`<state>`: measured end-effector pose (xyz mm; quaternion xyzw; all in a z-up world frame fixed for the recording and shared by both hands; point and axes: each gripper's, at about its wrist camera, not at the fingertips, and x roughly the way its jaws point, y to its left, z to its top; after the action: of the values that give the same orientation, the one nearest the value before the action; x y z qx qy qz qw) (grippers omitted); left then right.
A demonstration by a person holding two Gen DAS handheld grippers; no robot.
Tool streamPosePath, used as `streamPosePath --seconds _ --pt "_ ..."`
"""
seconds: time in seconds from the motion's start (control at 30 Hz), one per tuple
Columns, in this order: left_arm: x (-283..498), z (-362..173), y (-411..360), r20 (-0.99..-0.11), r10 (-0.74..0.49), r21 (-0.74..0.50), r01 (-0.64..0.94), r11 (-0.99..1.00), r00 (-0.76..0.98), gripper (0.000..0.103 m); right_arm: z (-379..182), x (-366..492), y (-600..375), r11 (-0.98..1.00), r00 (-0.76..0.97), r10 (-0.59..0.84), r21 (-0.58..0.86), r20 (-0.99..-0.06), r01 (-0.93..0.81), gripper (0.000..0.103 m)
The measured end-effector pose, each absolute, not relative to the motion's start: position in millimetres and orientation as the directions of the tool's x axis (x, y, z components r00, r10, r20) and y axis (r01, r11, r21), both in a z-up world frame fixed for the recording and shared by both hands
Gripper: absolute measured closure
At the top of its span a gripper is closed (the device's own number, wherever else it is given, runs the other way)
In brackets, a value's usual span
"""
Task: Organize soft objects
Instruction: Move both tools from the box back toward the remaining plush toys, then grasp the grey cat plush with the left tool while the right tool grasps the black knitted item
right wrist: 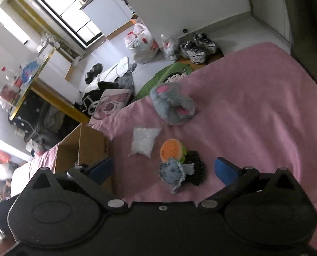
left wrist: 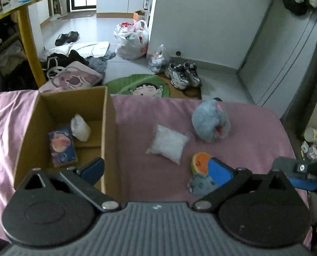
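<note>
- Both grippers, left gripper (left wrist: pixel 156 168) and right gripper (right wrist: pixel 162 168), gape wide, holding nothing.
- One brown cardboard box (left wrist: pixel 109 128) left of them holds two items.
- Ahead on the pink sheet (right wrist: pixel 254 106): one grey plush slipper (right wrist: pixel 171 104), one clear plastic pouch (right wrist: pixel 143 140).

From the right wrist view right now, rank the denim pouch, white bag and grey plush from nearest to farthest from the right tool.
1. Denim pouch, just ahead between the right tool's fingers.
2. White bag, farther ahead, left.
3. Grey plush, farthest, centre of bed.
</note>
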<state>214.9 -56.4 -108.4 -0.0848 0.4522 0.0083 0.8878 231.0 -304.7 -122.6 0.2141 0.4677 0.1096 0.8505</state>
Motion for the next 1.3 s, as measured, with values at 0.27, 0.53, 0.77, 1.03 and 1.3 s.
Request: streamPosePath --seconds 0.27,0.53,0.77,1.03,1.3 --pt "217 -128 -84 -0.832 -0.085 -0.156 -0.085 0.984 0.548 0.001 -139 233 -321 0.861 0.527 0.408 0.506 -0.746 0.050 0.000" --pt "226 -150 -99 -0.871 -0.045 -0.137 -0.153 0.979 0.489 0.001 -164 240 -336 0.830 0.498 0.425 0.545 -0.756 0.119 0.008" --pt "234 -170 -104 -0.884 -0.062 -0.174 -0.203 0.964 0.463 0.004 -183 251 -341 0.800 0.462 0.453 0.577 -0.762 0.166 0.020" --pt "247 -191 -112 -0.899 -0.098 -0.216 -0.237 0.947 0.428 0.017 -206 263 -342 0.779 0.413 0.473 0.588 -0.778 0.216 0.031" --pt "257 -215 -118 -0.907 -0.141 -0.263 -0.273 0.926 0.397 0.033 -224 274 -342 0.780 0.377 0.463 0.571 -0.802 0.258 0.037"
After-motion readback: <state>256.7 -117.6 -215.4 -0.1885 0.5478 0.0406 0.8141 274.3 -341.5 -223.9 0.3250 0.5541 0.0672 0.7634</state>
